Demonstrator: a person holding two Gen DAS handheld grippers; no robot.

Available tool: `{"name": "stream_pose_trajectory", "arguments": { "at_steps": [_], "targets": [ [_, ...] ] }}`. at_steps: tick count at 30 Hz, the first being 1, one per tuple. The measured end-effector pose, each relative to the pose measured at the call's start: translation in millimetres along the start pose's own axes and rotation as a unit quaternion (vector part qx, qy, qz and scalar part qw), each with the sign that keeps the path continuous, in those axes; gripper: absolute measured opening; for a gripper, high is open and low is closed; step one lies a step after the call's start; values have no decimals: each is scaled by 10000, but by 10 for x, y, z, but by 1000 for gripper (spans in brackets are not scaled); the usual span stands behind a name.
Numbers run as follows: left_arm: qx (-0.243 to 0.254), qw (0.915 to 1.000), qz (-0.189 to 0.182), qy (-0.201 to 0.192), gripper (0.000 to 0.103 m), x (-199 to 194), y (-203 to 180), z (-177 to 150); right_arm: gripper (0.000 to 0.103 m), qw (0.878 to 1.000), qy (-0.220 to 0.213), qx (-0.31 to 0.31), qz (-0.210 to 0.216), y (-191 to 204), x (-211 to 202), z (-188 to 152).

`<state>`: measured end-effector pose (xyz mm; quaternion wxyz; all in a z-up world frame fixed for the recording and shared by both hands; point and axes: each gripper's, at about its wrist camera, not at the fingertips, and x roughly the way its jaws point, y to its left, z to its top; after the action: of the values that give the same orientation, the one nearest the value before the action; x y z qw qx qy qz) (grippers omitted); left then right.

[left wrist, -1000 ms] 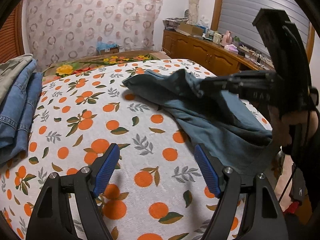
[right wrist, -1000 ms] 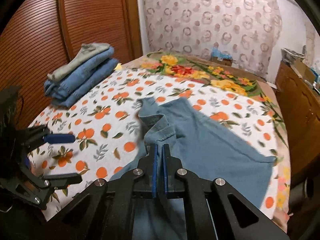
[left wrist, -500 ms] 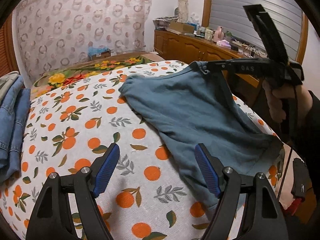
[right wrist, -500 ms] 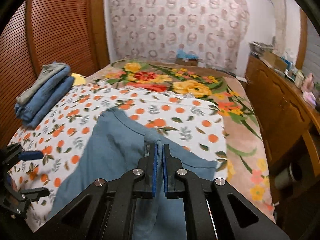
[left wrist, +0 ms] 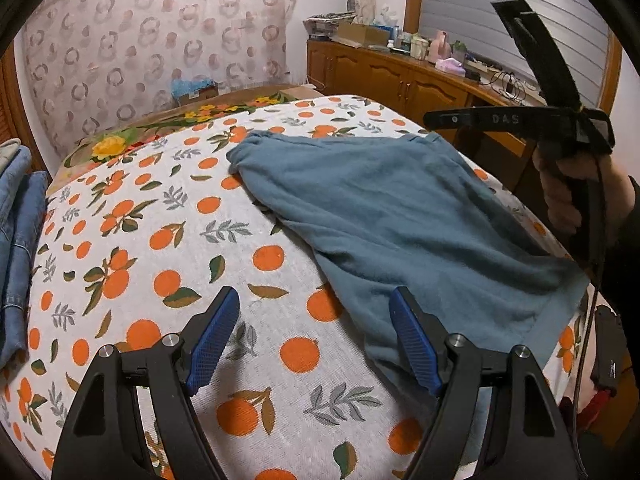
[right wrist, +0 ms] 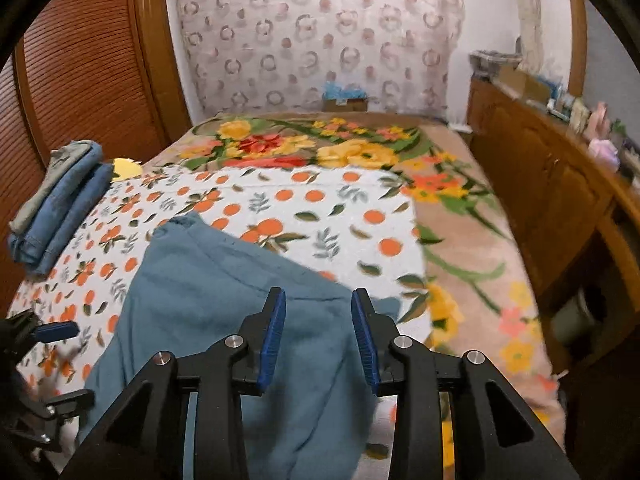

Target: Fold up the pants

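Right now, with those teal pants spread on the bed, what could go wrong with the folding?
The teal pants hang over the bed's near edge, so they might slide off the orange-print sheet. The right gripper has just been opening with nothing pinched, so the cloth lies as it dropped, wrinkled. The left gripper is open beside the hem and could snag it.

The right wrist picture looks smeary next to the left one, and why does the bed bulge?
Right wrist view: the cabinets and floral blanket are smeared, as from camera movement. Left wrist view: sharp; the orange-print sheet bulges from the fisheye lens, with dark corners. Both: soft indoor light, no glare.
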<state>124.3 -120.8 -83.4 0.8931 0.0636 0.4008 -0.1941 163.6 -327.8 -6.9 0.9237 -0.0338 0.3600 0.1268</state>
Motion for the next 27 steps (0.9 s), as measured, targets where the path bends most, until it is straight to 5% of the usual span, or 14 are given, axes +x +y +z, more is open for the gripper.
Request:
{"name": "stream_pose_trajectory", "arguments": {
  "at_steps": [13,17,23,27],
  "targets": [
    [54,9995,43,314,79,134,-24,-4,35,9984,549,-44,-131,-132,375,58],
    [51,9995,40,311,79,129,-40,-3,5,9984,550,-69,-118,-139,401,49],
    [49,9995,39,313,79,131,-34,-3,3,9987,-88,172,-477,-279,113,118],
    [52,9995,41,313,79,132,-32,-3,3,9975,81,239,-659,-410,151,106]
  ]
}}
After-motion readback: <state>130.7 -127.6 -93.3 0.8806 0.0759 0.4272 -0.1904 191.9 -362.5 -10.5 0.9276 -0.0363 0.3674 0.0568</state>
